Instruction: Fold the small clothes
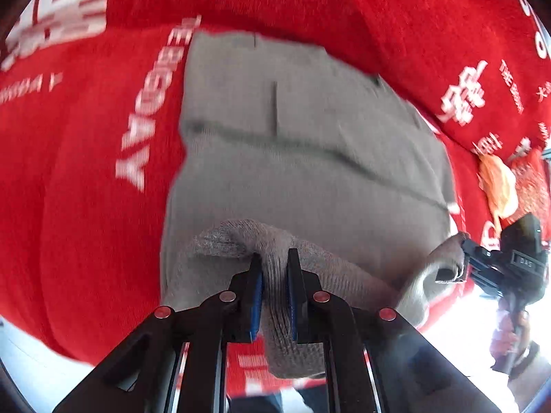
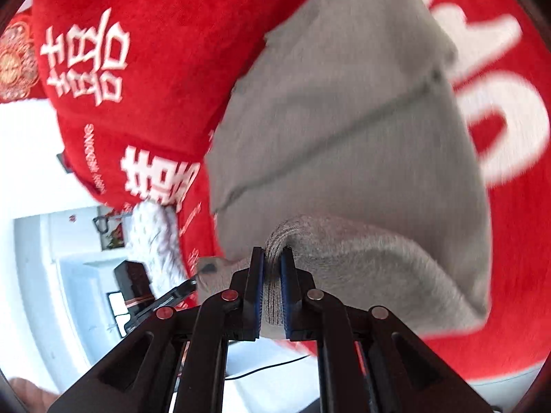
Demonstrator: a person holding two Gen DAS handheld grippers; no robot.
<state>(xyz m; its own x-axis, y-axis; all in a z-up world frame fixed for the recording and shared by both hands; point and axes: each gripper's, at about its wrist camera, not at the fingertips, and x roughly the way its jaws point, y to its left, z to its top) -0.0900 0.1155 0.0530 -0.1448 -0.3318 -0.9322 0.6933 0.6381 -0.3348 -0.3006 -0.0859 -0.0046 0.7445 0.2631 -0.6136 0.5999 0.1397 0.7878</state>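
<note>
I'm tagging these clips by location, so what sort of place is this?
Probably a home, likely a bedroom: the grey garment lies on a plush red blanket printed with white wedding characters, and white furniture stands beyond its edge.

A grey knit garment [image 1: 310, 158], with a dark seam across it, spreads ahead of both grippers, its near edge bunched and raised.
</note>
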